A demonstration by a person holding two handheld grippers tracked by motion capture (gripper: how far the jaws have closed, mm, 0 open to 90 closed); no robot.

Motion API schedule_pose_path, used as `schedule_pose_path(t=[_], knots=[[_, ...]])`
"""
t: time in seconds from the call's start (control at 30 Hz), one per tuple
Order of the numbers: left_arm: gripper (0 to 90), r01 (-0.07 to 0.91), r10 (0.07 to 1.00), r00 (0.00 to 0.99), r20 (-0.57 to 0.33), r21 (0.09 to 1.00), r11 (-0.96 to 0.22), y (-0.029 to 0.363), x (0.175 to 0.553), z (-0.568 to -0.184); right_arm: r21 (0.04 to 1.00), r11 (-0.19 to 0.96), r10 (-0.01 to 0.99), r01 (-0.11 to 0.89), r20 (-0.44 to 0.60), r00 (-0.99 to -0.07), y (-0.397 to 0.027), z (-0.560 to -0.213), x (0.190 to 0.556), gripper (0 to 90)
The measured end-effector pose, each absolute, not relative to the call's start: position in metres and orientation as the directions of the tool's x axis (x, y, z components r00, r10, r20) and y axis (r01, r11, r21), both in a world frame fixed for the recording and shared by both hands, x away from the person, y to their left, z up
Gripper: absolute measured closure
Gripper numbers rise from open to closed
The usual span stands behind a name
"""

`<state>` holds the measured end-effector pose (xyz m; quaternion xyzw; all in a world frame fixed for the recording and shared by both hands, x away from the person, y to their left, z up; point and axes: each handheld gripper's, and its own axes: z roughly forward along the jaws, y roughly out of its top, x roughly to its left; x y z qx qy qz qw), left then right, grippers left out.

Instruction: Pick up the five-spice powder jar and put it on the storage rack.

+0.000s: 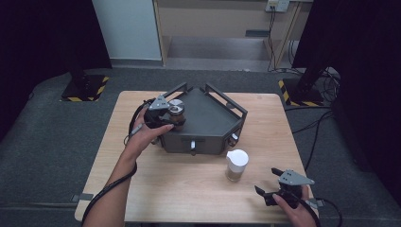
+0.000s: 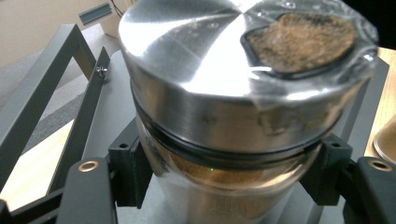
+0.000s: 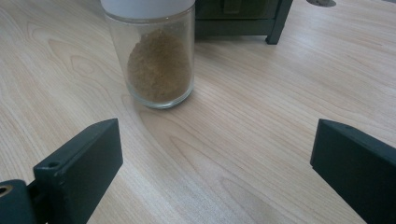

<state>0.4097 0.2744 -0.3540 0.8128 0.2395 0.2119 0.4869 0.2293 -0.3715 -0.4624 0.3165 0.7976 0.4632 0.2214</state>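
Observation:
A glass jar of brown powder with a shiny metal lid (image 1: 177, 109) stands at the left corner of a dark grey five-sided tray (image 1: 210, 124). My left gripper (image 1: 163, 113) is shut on this jar (image 2: 233, 93), its jaws pressed against the glass just under the lid. A second glass jar with a white cap (image 1: 237, 165) stands on the wooden table in front of the tray. My right gripper (image 1: 266, 180) hovers near the table's front right corner. It is open (image 3: 219, 158), with the white-capped jar (image 3: 159, 60) ahead of its jaws and apart from them.
The tray has raised rails (image 2: 51, 84) along its far sides and small knobs on its front wall (image 1: 192, 144). Bare tabletop (image 1: 189, 194) lies in front of the tray. On the floor stand two black posts with striped bases (image 1: 85, 90), and cables (image 1: 321, 123) trail at the right.

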Motion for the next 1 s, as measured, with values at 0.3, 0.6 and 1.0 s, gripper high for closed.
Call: schedule_pose_path(t=[0.3,0.6,1.0], knots=[[30.0,0.22,0.6,0.797,0.065,0.895,-0.389,0.2791,0.4133,-0.3563,0.881,0.367,0.713,0.299,-0.059,-0.698,-0.3729,-0.4618,0.2286,2.8],[30.0,0.216,0.596,0.8,0.07,0.893,-0.394,0.2795,0.4141,-0.3559,0.878,0.371,0.709,0.303,-0.058,-0.702,-0.3715,-0.4624,0.2295,2.8],[29.8,0.214,0.589,0.804,0.074,0.889,-0.404,0.2795,0.416,-0.3539,0.878,0.369,0.71,0.305,-0.055,-0.702,-0.3724,-0.4628,0.2296,2.7]])
